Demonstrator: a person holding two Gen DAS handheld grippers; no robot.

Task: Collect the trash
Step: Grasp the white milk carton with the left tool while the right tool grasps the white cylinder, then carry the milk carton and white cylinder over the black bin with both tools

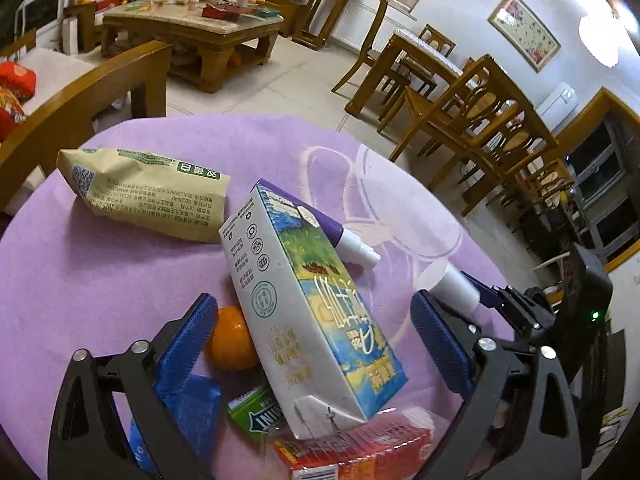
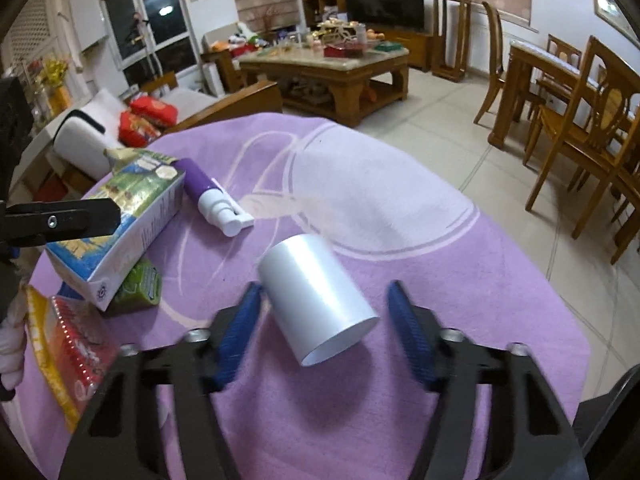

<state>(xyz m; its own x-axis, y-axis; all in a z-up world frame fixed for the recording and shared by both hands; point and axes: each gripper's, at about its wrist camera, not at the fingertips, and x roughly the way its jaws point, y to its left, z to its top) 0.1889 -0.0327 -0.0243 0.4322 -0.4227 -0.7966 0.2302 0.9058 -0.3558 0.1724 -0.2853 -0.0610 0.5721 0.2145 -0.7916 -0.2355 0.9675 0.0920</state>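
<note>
In the left wrist view, the left gripper [image 1: 312, 344] is held spread wide over a milk carton [image 1: 304, 308] that lies tilted on the purple tablecloth [image 1: 100, 272], its near end propped on a red snack packet [image 1: 352, 452] and a green mint box [image 1: 252, 412]; the blue pads are kept clear of the carton's sides, so nothing is grasped, and the straddling pose is judged to be a line-up for picking it. An orange [image 1: 230, 340] is seen just left of the carton, a brown paper bag [image 1: 148, 192] farther left, and a purple spray bottle [image 1: 340, 236] behind the carton. In the right wrist view, the right gripper [image 2: 324, 332] is set around a white paper cup [image 2: 316, 300] lying on its side, mouth toward the camera; the left pad is close against the cup wall while a gap is left at the right pad, so the jaws are partly drawn in and the cup is not yet pinched
</note>
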